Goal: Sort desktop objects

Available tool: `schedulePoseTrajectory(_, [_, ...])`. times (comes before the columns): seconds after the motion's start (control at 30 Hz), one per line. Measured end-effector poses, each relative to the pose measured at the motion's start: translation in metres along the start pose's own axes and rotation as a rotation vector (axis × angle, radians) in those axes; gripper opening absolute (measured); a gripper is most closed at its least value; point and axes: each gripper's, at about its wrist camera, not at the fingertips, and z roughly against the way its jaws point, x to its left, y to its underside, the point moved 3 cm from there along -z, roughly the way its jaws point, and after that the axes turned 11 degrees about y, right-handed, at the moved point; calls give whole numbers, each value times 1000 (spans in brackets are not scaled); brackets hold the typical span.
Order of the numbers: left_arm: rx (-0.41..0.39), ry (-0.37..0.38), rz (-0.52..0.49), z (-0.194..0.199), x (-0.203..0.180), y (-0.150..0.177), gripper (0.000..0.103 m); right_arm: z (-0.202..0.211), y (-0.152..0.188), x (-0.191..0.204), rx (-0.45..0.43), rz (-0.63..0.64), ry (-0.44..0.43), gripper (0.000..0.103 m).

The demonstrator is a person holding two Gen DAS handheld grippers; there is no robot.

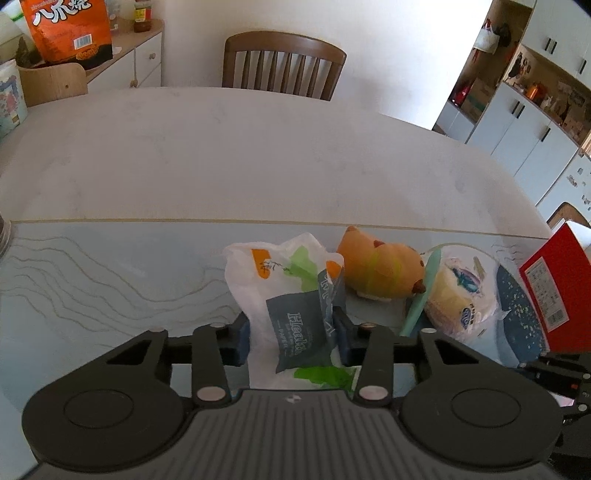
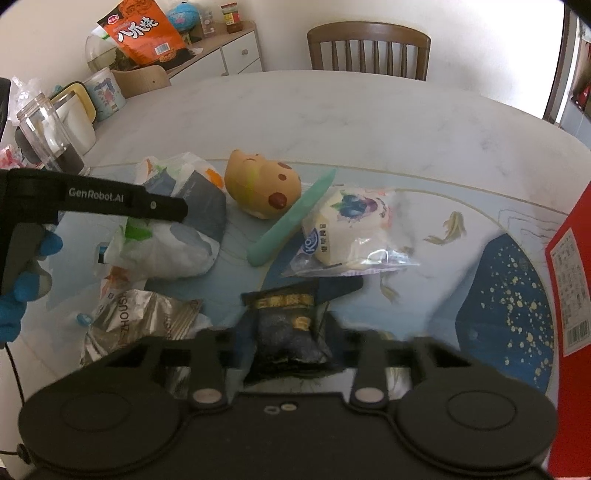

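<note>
My left gripper is shut on a white tissue pack with a dark label, held over the blue mat. The pack also shows in the right wrist view, under the left gripper's black body. My right gripper is shut on a small black snack packet. Beyond lie an orange capybara toy, a green plastic knife and a bagged bread roll. These also show in the left wrist view: toy, knife, roll.
A silver foil bag lies at the near left. A red box stands at the right edge. A clear jar, a mug and an orange snack bag are at the far left. A wooden chair stands behind the table.
</note>
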Motion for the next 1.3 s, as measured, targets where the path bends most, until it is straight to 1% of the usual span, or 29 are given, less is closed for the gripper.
schedulePoseTrajectory(0.13, [-6, 17, 30, 4, 0, -1, 36, 5, 3, -3, 3, -2, 14, 34])
schedulePoseTrajectory(0.2, [-11, 21, 29, 7, -1, -2, 35, 7, 5, -5, 1, -7, 20, 33])
schedulePoseTrajectory(0.73, [-40, 60, 33, 39, -20, -4, 35, 43, 6, -14, -53, -45, 39, 33])
schedulePoseTrajectory(1.1, [-42, 86, 21, 65, -41, 4, 35, 72, 8, -15, -91, -70, 39, 33])
schedulePoseTrajectory(1.3, [-43, 103, -4, 80, -56, 9, 35, 89, 9, -16, -109, -75, 40, 33])
